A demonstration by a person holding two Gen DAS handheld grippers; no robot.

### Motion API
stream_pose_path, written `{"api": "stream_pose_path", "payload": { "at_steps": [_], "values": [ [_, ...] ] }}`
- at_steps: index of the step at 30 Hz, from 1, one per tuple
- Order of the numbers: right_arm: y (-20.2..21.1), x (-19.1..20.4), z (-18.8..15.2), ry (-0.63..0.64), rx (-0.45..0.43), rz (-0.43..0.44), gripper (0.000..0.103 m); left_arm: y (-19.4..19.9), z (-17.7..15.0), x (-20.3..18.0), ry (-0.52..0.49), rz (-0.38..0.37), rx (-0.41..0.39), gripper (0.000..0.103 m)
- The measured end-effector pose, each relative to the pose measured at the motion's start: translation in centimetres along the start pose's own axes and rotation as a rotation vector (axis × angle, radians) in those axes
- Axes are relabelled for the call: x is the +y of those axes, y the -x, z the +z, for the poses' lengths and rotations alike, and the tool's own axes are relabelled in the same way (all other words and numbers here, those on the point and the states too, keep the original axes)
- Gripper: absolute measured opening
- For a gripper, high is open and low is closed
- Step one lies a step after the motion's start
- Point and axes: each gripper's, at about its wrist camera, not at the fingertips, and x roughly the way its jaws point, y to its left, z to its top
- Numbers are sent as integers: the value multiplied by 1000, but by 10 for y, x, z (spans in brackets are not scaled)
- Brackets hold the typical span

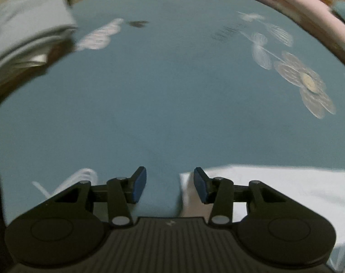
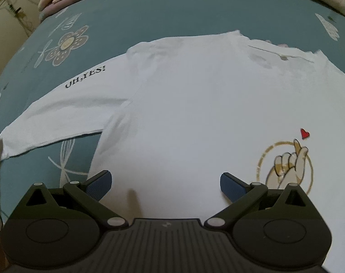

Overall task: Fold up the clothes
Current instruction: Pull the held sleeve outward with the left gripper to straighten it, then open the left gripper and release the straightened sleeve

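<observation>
The bed (image 2: 177, 11), under a teal flowered sheet, carries one white shirt (image 2: 195, 104) spread flat, front up, one long sleeve (image 2: 58, 113) lying out to the side with lettering on it; the other sleeve is out of view. The thin cloth could bunch or drag if it is pinched through both layers, and a lopsided lift would leave a crooked crease. A pile of folded clothes (image 1: 24, 29) sits blurred at the bed's far corner; how many pieces are in it cannot be told. Two grippers: the right gripper (image 2: 165, 184) hovers over the shirt's body, fingers wide and empty; the left gripper (image 1: 170, 185) hangs at the shirt's edge, fingers moderately apart, holding nothing.
</observation>
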Motion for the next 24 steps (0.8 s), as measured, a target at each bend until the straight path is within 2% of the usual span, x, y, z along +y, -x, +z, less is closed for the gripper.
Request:
{"api": "stream_pose_path", "payload": {
  "at_steps": [2,4,6,9,11,13,14,15,17,18,21,23,24],
  "values": [
    [-2,5,1,29,4,-4,103,-4,-11,-17,-124,55,12,46],
    [-4,9,2,42,5,-6,103,-2,-17,-27,-200,86,-21,46],
    [-5,12,3,55,7,-9,103,-3,-17,-27,-220,86,-22,46],
    [-7,15,5,50,11,1,103,-8,-12,-20,-189,42,4,45],
    [-9,19,4,60,11,1,103,-8,-11,-24,-228,28,12,39],
    [-10,22,4,68,12,2,103,-8,-11,-34,-298,11,15,2],
    [-10,24,4,70,14,2,103,-9,-11,-39,-333,18,10,3],
    [-11,25,4,73,15,3,103,-11,-11,-40,-354,63,-11,3],
    [-11,27,4,79,17,4,103,-14,-4,-34,-334,190,-82,2],
    [-10,28,4,85,17,4,103,-16,2,-25,-277,233,-98,2],
    [-8,27,5,99,13,-8,103,-11,16,-2,-129,170,-95,4],
    [-7,25,4,104,9,-17,103,2,13,-5,-139,101,-90,5],
    [-7,25,4,103,11,-18,103,7,10,-10,-150,61,-78,9]
  ]
}}
